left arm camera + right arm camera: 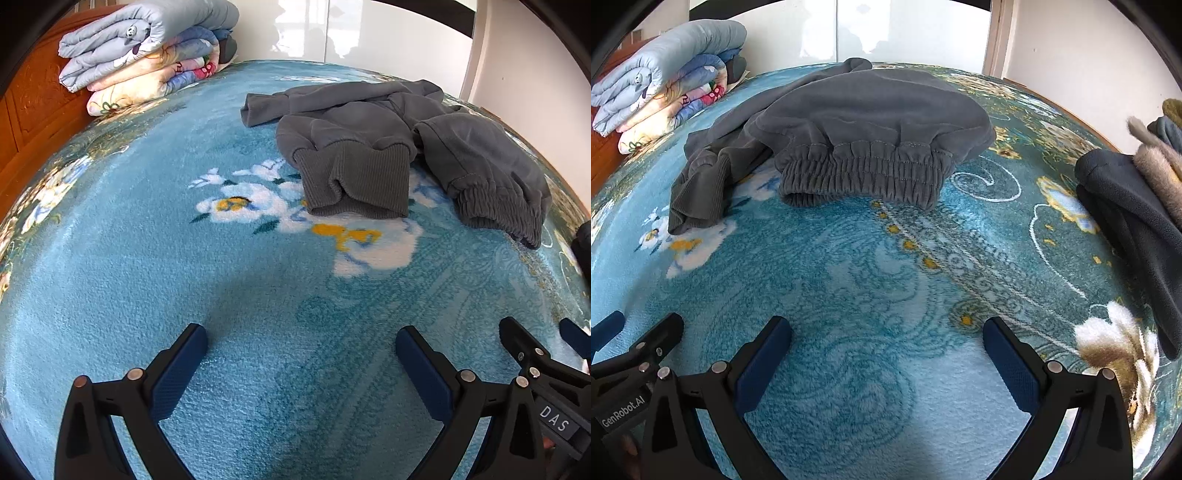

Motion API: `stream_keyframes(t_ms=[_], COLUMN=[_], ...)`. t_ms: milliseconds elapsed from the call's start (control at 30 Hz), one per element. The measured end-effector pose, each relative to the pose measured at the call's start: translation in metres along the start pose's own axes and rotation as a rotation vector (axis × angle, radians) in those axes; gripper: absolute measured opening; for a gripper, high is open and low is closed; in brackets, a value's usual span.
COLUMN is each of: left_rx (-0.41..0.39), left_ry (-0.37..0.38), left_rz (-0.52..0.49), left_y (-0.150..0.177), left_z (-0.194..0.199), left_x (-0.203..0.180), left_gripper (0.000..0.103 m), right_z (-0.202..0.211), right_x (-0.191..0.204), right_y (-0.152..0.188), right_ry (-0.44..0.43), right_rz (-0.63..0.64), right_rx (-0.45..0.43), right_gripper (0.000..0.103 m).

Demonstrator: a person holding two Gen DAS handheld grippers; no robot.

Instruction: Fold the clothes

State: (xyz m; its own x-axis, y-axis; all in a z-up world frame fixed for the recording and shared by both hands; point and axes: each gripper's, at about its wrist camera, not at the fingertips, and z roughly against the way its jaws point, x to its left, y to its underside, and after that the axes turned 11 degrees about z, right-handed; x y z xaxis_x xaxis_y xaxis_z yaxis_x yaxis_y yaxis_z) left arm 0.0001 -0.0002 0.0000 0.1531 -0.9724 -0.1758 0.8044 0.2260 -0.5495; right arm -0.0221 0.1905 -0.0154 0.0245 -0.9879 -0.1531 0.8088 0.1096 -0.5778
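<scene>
A crumpled grey garment (388, 140) with ribbed cuffs and an elastic waistband lies on the blue flowered blanket (184, 277). In the right wrist view the garment (871, 122) lies straight ahead with its waistband toward me. My left gripper (301, 350) is open and empty, low over the blanket, short of the ribbed cuffs. My right gripper (886, 343) is open and empty, short of the waistband. The right gripper's fingers (524, 347) show at the right of the left wrist view. The left gripper's fingers (646, 343) show at the left of the right wrist view.
A stack of folded quilts (147, 48) sits at the far left against a wooden headboard (33, 110). A pile of dark and tan clothes (1137, 199) lies at the right edge of the bed. White walls stand behind the bed.
</scene>
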Motion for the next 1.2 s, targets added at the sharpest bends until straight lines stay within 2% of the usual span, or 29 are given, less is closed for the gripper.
stream_keyframes(t_ms=[1200], left_rx=[-0.005], left_ry=[-0.007], left_rz=[0.001], left_y=[-0.0012], left_z=[0.0007], left_x=[0.0031], left_gripper=[0.103], right_z=[0.0016], right_x=[0.0027], right_y=[0.0023], right_ry=[-0.006], right_rz=[0.0], right_rx=[0.002], right_gripper=[0.103])
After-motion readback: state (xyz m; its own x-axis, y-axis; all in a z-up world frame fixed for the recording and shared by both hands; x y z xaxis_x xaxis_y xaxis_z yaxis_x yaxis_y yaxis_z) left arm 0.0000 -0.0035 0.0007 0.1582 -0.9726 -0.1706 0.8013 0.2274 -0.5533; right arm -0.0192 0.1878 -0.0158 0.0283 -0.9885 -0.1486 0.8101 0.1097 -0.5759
